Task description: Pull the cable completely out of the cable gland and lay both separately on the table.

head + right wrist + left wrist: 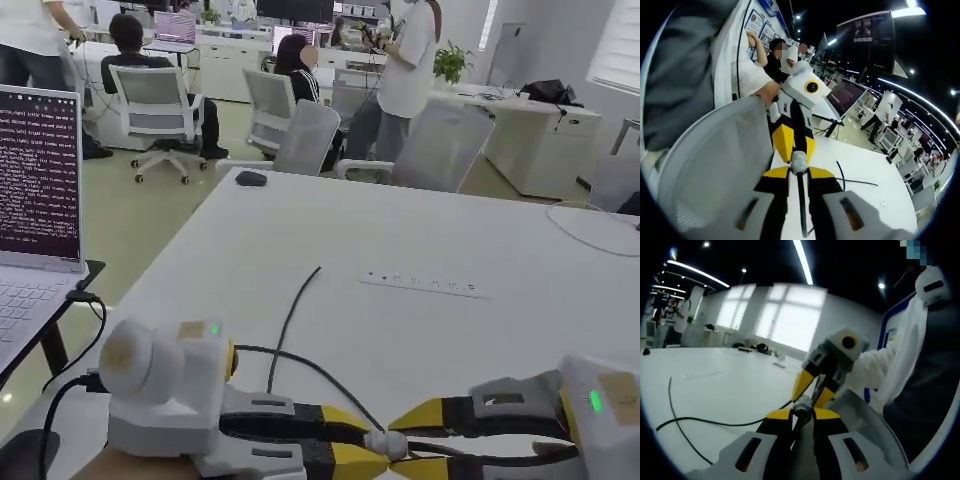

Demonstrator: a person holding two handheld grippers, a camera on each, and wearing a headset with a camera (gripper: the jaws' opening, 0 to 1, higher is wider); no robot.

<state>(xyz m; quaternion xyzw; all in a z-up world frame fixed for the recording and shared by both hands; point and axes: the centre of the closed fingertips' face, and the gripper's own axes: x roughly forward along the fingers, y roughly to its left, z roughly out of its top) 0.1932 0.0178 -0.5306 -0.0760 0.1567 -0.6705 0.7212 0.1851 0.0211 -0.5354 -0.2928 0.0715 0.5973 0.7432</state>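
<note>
Head view: a smooth white desk (450,230) is standing in an open office among grey mesh chairs (300,135). A laptop (35,180) is glowing off the desk's left edge, and a flat white strip (425,285) is lying mid-desk. At the near edge the left gripper (368,446), white-bodied with yellow jaws, is clamping the small, pale, round cable gland (385,442). The right gripper (406,447) is pinching the thin black cable (290,325) just beside it. Left gripper view: the cable is curving over the matt desktop, with bright windows (785,320) shining behind. Right gripper view: the cable is running straight back from the gland between the closed jaws, beside a curved mesh chair back (705,165).
</note>
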